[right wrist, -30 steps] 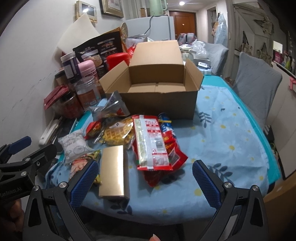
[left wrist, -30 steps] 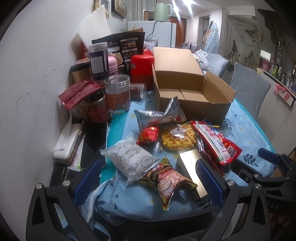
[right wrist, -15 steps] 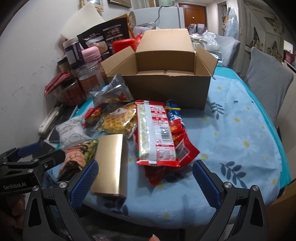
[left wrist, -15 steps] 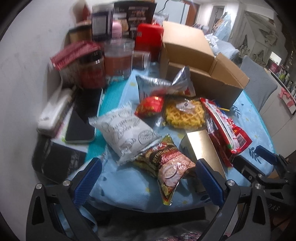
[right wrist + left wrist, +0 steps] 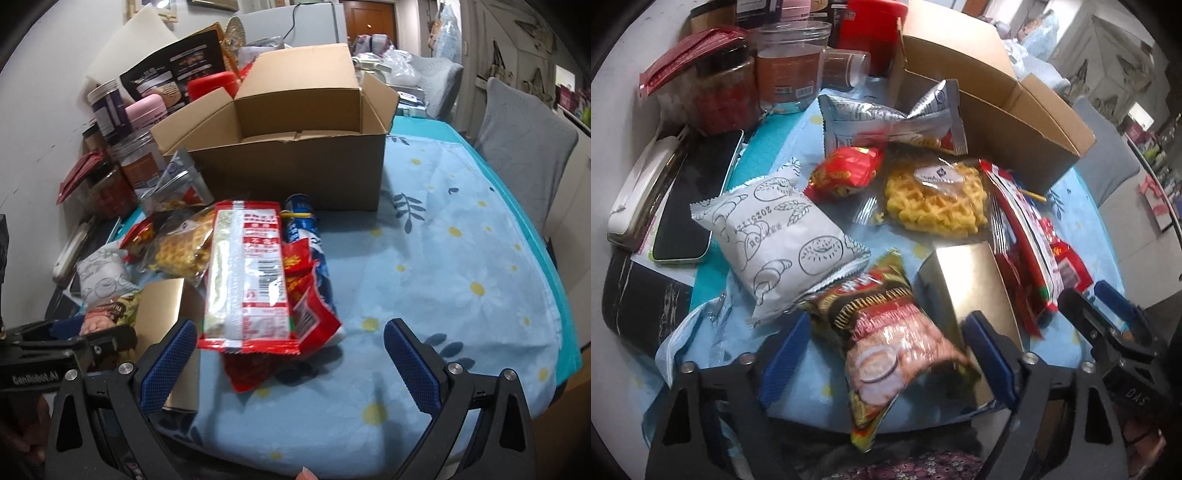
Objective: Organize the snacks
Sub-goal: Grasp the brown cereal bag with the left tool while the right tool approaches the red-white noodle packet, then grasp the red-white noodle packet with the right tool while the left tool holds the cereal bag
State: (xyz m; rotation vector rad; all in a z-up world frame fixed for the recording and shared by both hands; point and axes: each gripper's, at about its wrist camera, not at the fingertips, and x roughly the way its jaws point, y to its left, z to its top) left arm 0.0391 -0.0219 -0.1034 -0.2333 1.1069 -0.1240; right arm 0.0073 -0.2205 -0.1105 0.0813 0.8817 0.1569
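Note:
A dark red snack bag (image 5: 894, 339) lies at the table's near edge between the fingers of my left gripper (image 5: 888, 343), whose jaws are closing around it; a gap still shows on the left side. Beside the bag are a white bread bag (image 5: 775, 236), a gold box (image 5: 971, 284), a waffle pack (image 5: 934, 199) and a silver packet (image 5: 886, 118). My right gripper (image 5: 291, 369) stands open just in front of a long red-and-white packet (image 5: 243, 277), which lies on a blue packet (image 5: 306, 229). Behind the snacks stands an open cardboard box (image 5: 295, 147).
Jars (image 5: 790, 66) and a red canister (image 5: 871, 29) crowd the wall side at the back left. A phone (image 5: 690, 203) and a white case (image 5: 635, 192) lie at the left. A grey chair (image 5: 517, 147) stands to the right of the flowered tablecloth (image 5: 461, 258).
My left gripper has dropped and tilted toward the dark red snack bag, and its jaws have narrowed around it. The right gripper has moved down and closer to the red-and-white packet.

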